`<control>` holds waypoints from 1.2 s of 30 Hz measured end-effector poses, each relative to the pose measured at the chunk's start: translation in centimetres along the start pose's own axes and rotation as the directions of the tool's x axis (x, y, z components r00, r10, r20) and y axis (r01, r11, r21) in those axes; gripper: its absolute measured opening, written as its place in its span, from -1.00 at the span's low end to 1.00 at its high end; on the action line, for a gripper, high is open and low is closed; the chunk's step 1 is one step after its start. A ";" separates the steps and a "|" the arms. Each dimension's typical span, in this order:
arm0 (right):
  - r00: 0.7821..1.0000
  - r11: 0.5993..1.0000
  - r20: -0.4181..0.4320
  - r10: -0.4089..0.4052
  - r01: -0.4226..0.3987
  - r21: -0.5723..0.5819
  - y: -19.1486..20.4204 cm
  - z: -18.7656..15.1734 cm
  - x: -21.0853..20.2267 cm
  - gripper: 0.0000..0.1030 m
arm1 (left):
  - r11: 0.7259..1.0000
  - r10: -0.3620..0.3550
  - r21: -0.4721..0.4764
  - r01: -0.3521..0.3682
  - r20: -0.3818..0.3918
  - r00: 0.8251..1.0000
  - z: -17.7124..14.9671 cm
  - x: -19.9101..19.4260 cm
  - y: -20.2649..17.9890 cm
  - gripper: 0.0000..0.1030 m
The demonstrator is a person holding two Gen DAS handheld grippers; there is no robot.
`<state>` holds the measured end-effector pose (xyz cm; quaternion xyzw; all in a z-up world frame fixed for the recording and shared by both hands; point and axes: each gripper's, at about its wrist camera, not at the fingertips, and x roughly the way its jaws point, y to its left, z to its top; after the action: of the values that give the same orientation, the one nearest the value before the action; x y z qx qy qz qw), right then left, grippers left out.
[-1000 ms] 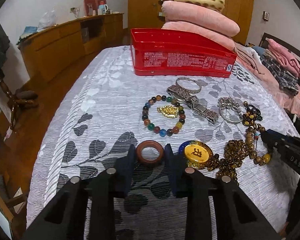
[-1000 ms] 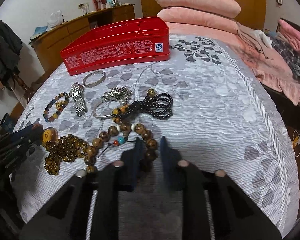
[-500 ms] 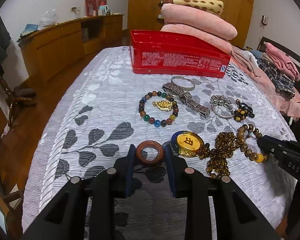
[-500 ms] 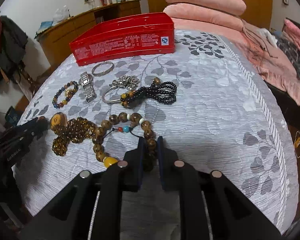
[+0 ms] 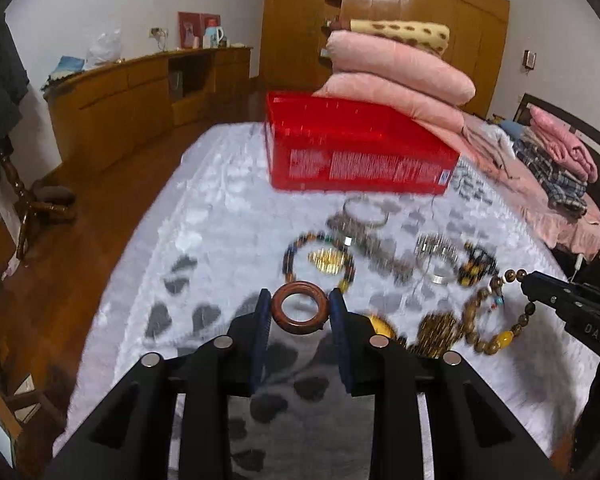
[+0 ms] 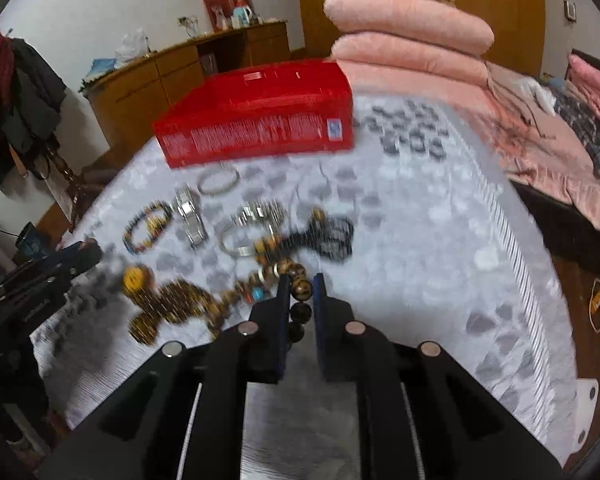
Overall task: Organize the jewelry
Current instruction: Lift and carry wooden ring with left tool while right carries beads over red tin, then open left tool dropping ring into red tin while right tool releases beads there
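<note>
My left gripper [image 5: 299, 308] is shut on a brown wooden ring [image 5: 299, 307] and holds it above the bed. My right gripper [image 6: 301, 290] is shut on a brown bead bracelet [image 6: 300, 289], which hangs lifted from the bedspread; it also shows in the left wrist view [image 5: 496, 320] at the right gripper's tip [image 5: 526, 280]. A red tin box [image 5: 356, 152] stands open at the far end of the bed. A multicolour bead bracelet [image 5: 320, 258], a metal watch [image 5: 376, 250], silver bangles [image 5: 436, 258] and amber beads [image 5: 436, 328] lie between.
Pink pillows [image 5: 396, 76] are stacked behind the red box. Folded clothes [image 5: 556, 168] lie at the right. A wooden sideboard [image 5: 140, 100] stands along the left wall, with wooden floor beside the bed. The left gripper shows at the left of the right wrist view [image 6: 76, 256].
Both grippers have risen from the bedspread, the left with the wooden ring, the right with the bead bracelet. The views are now blurred and the red box looks nearer.
</note>
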<state>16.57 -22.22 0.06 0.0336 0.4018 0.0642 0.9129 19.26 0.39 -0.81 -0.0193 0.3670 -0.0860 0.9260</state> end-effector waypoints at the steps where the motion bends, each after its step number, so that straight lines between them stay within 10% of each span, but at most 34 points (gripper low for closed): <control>1: 1.000 1.000 0.009 0.005 -0.005 -0.006 0.1 0.4 -0.2 -0.80 | 1.000 -0.003 0.000 0.003 0.008 1.000 0.4 -0.1 -0.1 -0.43; 18: 0.982 0.995 0.185 0.039 -0.021 -0.095 0.8 14.3 -0.3 -0.80 | 0.999 -0.035 0.030 0.031 0.128 0.991 13.3 2.7 -1.5 -0.43; 36: 0.993 0.995 0.068 0.093 -0.091 -0.032 -0.4 19.9 11.0 -0.76 | 0.996 -0.089 -0.010 0.089 -0.050 0.995 17.8 14.3 -1.4 -0.42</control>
<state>38.62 -21.18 5.45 0.0412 0.3668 0.1108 0.9227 41.46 -3.98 2.62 -0.0369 0.3891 -0.1262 0.9118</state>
